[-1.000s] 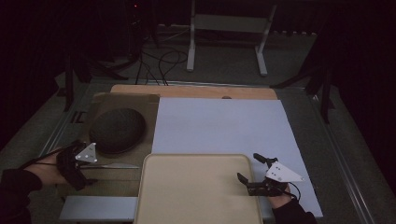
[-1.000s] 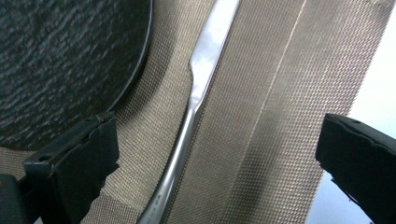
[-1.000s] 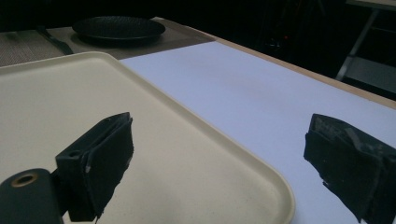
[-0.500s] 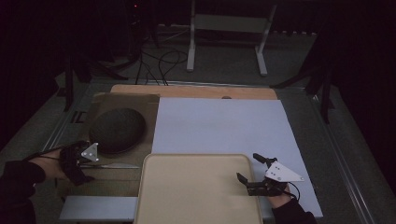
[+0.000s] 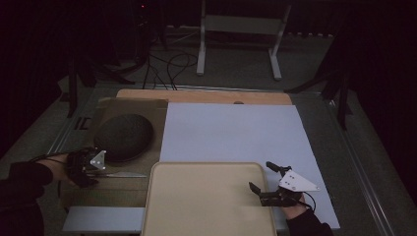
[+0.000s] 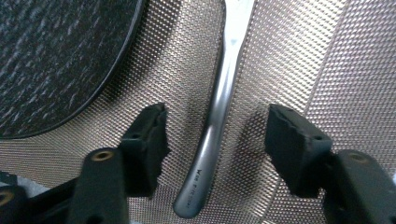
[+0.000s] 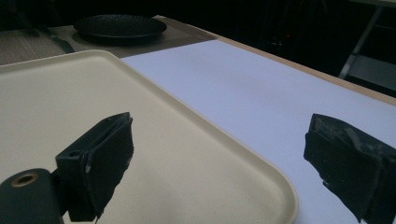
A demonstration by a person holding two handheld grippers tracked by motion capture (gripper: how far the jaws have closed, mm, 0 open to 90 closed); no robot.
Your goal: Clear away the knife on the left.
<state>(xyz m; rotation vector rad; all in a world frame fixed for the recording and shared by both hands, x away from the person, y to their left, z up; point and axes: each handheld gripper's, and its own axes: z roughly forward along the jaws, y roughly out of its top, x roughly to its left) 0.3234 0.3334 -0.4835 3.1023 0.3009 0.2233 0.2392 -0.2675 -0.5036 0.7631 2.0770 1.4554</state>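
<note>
— Dim surface, woven mat (image 6: 299, 56): where is the utensil handle (image 6: 212, 135)?
— Lying between the left gripper (image 6: 217, 140) pads, beside the dark plate (image 6: 56, 60) (jaws have just been closing, not yet touching).
— And the right gripper (image 7: 219, 158)?
— Released, over the cream tray (image 7: 187, 154).

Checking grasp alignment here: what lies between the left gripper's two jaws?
In the left gripper view, the handle of a metal utensil lies between the jaws of the left gripper, on the woven mat. The jaws have just been closing but stand apart from it.
</note>
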